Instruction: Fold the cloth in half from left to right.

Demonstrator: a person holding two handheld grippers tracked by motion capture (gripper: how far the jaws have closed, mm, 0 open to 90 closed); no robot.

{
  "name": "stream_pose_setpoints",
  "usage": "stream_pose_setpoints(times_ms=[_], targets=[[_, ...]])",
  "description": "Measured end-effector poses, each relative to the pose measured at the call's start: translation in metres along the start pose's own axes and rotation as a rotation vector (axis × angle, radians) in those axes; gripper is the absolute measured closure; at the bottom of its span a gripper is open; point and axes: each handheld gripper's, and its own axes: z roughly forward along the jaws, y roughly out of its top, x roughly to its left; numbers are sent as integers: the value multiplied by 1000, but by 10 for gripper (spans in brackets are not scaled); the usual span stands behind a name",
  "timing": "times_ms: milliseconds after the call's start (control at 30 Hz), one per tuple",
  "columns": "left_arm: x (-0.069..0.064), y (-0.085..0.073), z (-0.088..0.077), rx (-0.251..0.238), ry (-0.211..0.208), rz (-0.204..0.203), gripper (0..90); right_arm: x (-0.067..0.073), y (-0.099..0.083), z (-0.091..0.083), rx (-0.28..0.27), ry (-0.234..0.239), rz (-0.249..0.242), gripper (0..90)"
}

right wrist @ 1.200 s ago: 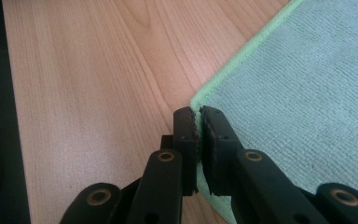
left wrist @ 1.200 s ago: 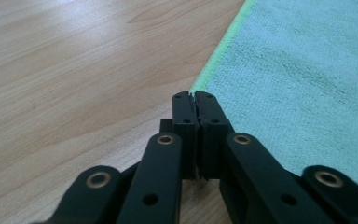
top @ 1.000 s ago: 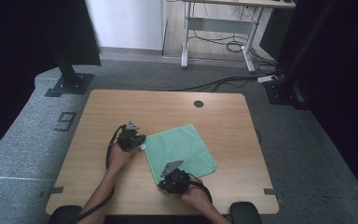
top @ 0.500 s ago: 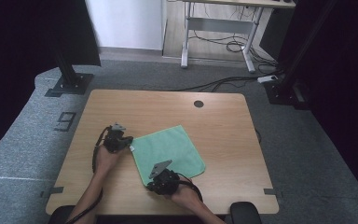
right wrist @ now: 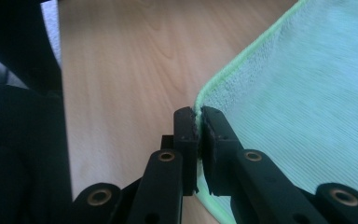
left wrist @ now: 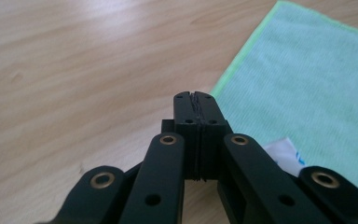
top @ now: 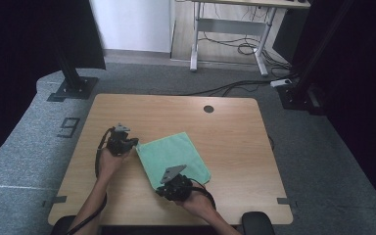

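Biggest risk here imo is the green cloth (top: 175, 158) slipping out of one pinch: each of the tongs only has a tiny bite of hem, so if the two hands pull apart or lift unevenly, a corner could pop free and the cloth would flop back crooked on the table (top: 235, 132). Dragging it flat could also bunch it up, since most of it looks to be lying on the wood. State of things: the right gripper (right wrist: 198, 122) is clamped on the cloth's near corner, you can see the light green edge squeezed between its jaws in the right gripper view. The left gripper (left wrist: 194, 99) has its jaws pressed together and they look to be pinching a corner too, with the hem running off toward 1 o'clock and a white label (left wrist: 284, 156) peeking out at about 4 o'clock. From the high view, the cloth sits a bit toward the person from the table's middle, stretching toward 3 o'clock from the left gripper (top: 133, 142) and toward 12 o'clock from the right gripper (top: 162, 185).
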Motion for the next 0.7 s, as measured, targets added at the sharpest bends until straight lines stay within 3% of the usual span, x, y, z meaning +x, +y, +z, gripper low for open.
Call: stream_pose_setpoints(times_ms=[267, 700], targets=[[-13, 19, 15, -6, -9, 30, 886, -13, -18, -18, -10, -67, 36, 842], [-35, 41, 44, -3, -34, 73, 885, -29, -39, -41, -10, -136, 83, 847]])
